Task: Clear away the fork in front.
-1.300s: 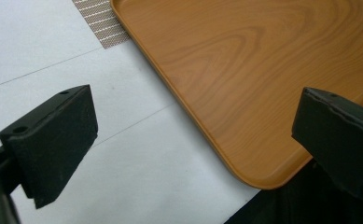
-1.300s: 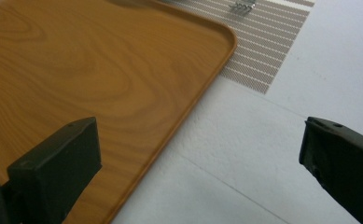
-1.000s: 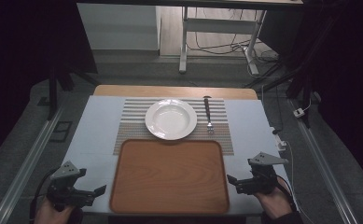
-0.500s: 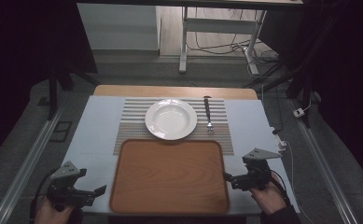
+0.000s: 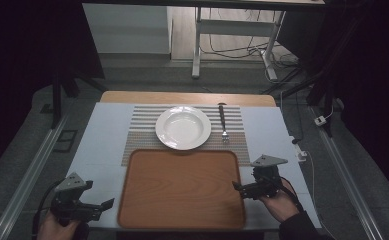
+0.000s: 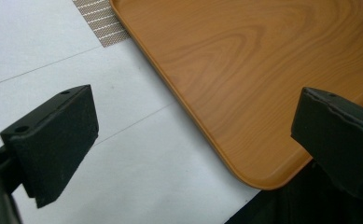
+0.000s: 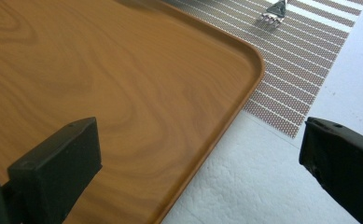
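At the near right edge of the tray [image 5: 182, 190], my right gripper [image 5: 239, 188] hangs with its jaws spread wide and nothing between them; in the right gripper view one jaw is over the wood and the other over the white bench [image 7: 244, 186], the tray's rim running between. Near the tray's near left corner, my left gripper [image 5: 104, 204] is just as wide and empty, straddling that corner. Beyond the tray lies a striped mat [image 5: 142, 125] with a white plate [image 5: 183, 127] on it and a fork [image 5: 223, 122] just beside the plate.
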`<state>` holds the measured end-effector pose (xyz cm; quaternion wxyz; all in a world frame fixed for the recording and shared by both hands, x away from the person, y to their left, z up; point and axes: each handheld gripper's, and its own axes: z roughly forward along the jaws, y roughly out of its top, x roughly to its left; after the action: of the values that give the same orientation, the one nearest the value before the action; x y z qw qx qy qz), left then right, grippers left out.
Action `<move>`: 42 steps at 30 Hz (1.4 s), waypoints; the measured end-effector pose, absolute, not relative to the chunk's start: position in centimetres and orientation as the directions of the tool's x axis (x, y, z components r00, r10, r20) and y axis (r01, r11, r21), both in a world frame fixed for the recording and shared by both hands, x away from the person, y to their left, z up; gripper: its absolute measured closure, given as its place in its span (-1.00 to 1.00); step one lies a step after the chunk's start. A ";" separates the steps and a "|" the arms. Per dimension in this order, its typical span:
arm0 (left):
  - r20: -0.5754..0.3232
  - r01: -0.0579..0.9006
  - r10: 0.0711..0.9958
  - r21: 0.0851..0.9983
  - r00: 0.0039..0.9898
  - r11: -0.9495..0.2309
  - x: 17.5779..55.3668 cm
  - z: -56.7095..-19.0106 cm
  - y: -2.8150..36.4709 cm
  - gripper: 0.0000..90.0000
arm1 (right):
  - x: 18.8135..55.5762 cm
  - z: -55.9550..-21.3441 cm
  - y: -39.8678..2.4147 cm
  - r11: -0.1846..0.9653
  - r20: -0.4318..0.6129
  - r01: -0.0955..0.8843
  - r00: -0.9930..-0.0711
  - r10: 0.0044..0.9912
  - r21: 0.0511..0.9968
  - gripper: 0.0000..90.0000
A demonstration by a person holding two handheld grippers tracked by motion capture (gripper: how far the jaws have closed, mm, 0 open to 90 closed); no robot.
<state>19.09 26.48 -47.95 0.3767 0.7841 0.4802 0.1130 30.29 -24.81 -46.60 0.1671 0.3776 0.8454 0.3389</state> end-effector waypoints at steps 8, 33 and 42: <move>-0.185 0.668 0.837 0.698 0.514 -0.256 19.1 -48.0 26.5 -0.98 | 31.4 -46.8 -23.4 0.551 -0.083 0.498 -0.687 0.722 0.670 -1.00; -0.191 0.673 0.837 0.695 0.513 -0.253 19.3 -48.0 26.5 -0.98 | 35.5 -47.6 -20.8 0.722 -0.300 0.406 -0.714 0.633 0.560 -1.00; -0.194 0.673 0.836 0.695 0.513 -0.252 19.3 -48.0 26.5 -0.98 | 37.6 -47.9 -19.5 0.807 -0.421 0.340 -0.718 0.555 0.484 -1.00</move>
<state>19.27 26.51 -47.99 0.3770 0.7839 0.4814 0.1078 37.65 -19.53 -47.93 0.2835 0.2465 0.9072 0.1895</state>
